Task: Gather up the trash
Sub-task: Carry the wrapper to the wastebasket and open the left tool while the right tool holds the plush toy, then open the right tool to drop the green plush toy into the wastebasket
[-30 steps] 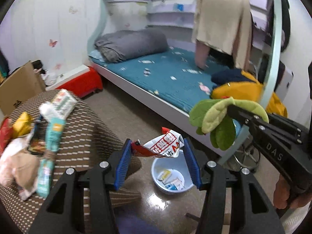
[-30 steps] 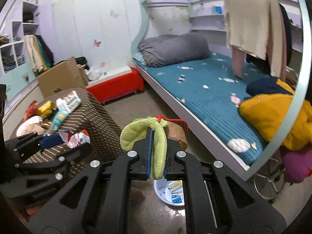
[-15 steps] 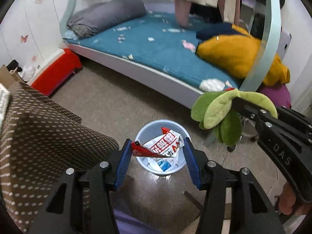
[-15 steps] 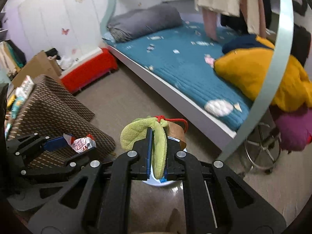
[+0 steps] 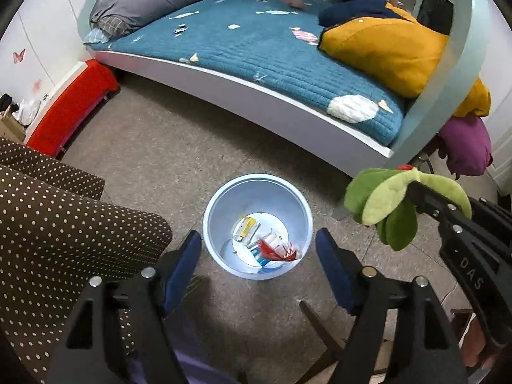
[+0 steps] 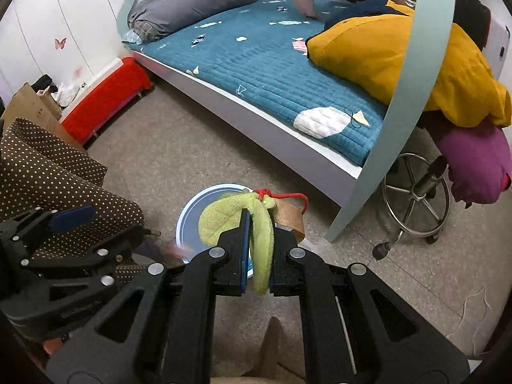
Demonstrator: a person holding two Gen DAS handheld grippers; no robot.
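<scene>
Wrapper [image 5: 277, 249] lies inside the blue bin [image 5: 224, 198], under the left gripper [image 5: 258, 249], whose jaws have just been opening and now hold nothing. The right gripper [image 6: 260, 249] stays clamped on a green plush [image 6: 224, 220] beside the bin, probably next. Dotted cloth [image 5: 64, 224] and bed [image 5: 256, 64] crowd the floor.
</scene>
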